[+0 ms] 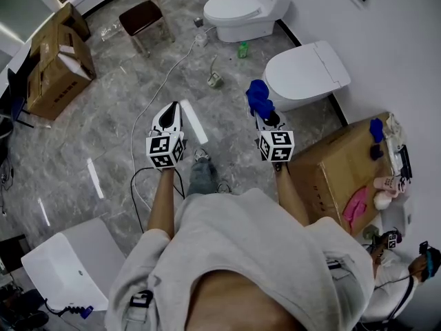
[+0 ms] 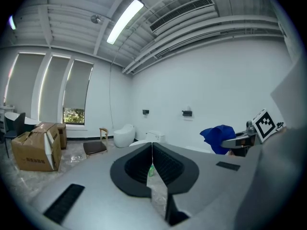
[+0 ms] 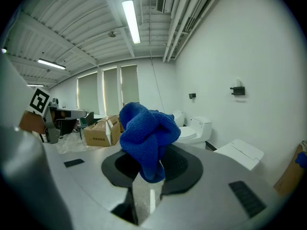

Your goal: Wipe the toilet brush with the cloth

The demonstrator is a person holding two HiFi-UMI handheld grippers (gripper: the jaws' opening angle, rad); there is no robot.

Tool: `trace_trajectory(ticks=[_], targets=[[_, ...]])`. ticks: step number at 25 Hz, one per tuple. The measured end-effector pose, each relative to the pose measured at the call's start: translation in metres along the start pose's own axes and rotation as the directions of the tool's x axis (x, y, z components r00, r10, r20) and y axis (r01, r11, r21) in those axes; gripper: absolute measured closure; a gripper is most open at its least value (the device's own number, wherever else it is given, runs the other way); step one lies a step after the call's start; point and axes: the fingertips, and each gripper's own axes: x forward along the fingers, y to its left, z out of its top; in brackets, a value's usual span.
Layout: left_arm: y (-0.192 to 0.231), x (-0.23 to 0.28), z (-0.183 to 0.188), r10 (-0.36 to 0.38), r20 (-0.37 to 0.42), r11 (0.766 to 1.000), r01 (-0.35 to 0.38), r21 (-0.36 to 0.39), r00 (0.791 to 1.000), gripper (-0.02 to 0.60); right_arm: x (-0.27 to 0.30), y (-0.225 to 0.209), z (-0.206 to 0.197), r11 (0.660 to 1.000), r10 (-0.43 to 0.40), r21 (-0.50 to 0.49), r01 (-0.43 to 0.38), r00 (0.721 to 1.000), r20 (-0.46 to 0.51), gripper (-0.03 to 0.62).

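At the right gripper (image 1: 262, 116), the blue cloth (image 3: 144, 138) is clamped in a bunch between the jaws. The left gripper (image 1: 170, 109) is pressed together with nothing held. Both are raised over the marble floor (image 1: 117, 109), well apart. The toilet brush cannot be made out in any view. Likely step: the brush has to be located and taken by its handle with the left jaws. The cloth should be pinched firmly, with a loose fold forward so that fabric, not jaw, meets the brush.
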Motion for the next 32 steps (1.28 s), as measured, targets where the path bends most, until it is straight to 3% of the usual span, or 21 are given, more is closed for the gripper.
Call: trace_trajectory(ticks=[10,24,32], targets=[[0.045,0.084,0.005,-0.032,-0.012,0.999,0.032,-0.022,0.999,0.561,0.078,-0.019,0.019,0.999,-0.035,-0.011,0.035,0.999,-0.029,0.482],[0.142,0.226,0.047,-0.11,-0.008,0.993,0.109,-0.035,0.994,0.561,0.221,-0.031,0.087,0.995,-0.101,-0.029,0.1,0.994,-0.041,0.482],[0.177,0.27,0.04,-0.145,-0.034,0.989,0.143,-0.047,0.989,0.561,0.27,-0.023,0.092,0.993,-0.118,-0.029,0.117,0.991,-0.063,0.482]])
